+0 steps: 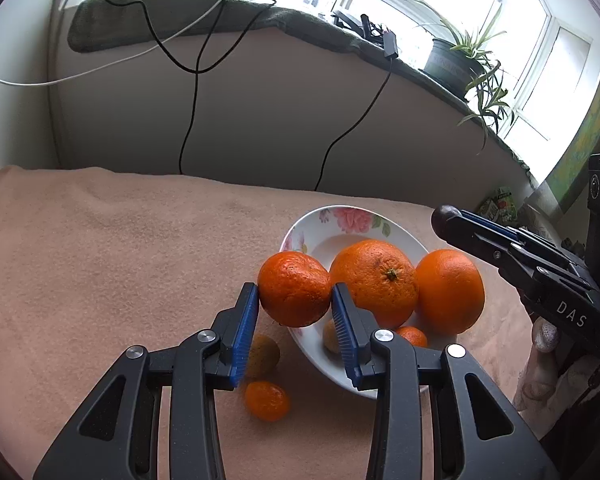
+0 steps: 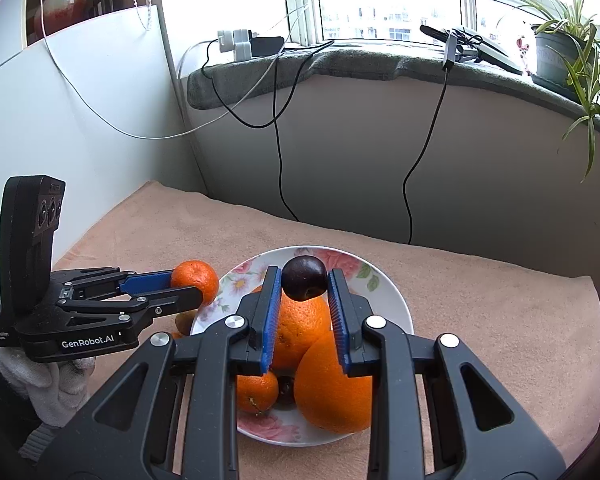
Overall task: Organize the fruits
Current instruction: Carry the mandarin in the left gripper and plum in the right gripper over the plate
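A: Plate point(image 2: 392, 300): white, pink floral rim with green leaves, flowers at 12 o'clock. Cloth point(image 1: 120, 240): plain peach.

B: Clamped mandarin point(image 1: 294, 288): deep orange. Plum point(image 2: 304, 278): dark purple. Gripper pads point(image 1: 244, 336): blue on black.

Mandarin point(image 1: 294, 289) held beside floral bowl point(image 1: 312, 236), dark plum point(image 2: 304, 278) above its oranges point(image 2: 334, 388)

My left gripper point(image 1: 295, 292) clamps mandarin point(image 1: 294, 289) above plate's left rim point(image 1: 300, 228). My right gripper point(image 2: 304, 280) pinches plum point(image 2: 304, 278) over plate's middle. Two oranges point(image 1: 376, 282) side by side in plate. Small fruit point(image 1: 267, 400) on blanket point(image 1: 120, 260), left of plate, near me. Windowsill point(image 2: 380, 66) far behind.
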A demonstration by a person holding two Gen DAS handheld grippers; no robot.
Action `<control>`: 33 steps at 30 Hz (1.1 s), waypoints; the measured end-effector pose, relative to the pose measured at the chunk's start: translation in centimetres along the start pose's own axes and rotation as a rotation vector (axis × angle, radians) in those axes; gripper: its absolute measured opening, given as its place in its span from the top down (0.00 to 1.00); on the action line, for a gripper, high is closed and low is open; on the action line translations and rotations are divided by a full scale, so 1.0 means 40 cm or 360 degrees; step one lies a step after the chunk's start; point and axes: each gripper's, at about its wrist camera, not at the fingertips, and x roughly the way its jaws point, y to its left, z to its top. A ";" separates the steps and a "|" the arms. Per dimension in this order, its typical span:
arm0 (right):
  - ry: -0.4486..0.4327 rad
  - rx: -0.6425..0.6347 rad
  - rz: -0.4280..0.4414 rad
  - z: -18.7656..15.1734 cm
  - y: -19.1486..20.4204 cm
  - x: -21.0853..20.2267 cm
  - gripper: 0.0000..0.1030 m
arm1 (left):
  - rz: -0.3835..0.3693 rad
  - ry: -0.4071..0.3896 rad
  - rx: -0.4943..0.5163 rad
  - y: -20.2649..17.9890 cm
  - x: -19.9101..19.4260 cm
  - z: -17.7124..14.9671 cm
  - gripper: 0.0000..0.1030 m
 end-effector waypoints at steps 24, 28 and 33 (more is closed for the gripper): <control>0.0055 0.0044 -0.0035 0.010 -0.034 0.054 0.76 | -0.0038 0.0027 0.0043 -0.015 0.022 0.014 0.65; 0.0063 0.0060 -0.0034 0.011 -0.038 0.057 0.76 | -0.0037 0.0028 0.0044 -0.016 0.022 0.014 0.65; 0.0065 0.0062 -0.0038 0.010 -0.038 0.058 0.76 | -0.0038 0.0028 0.0044 -0.016 0.022 0.014 0.65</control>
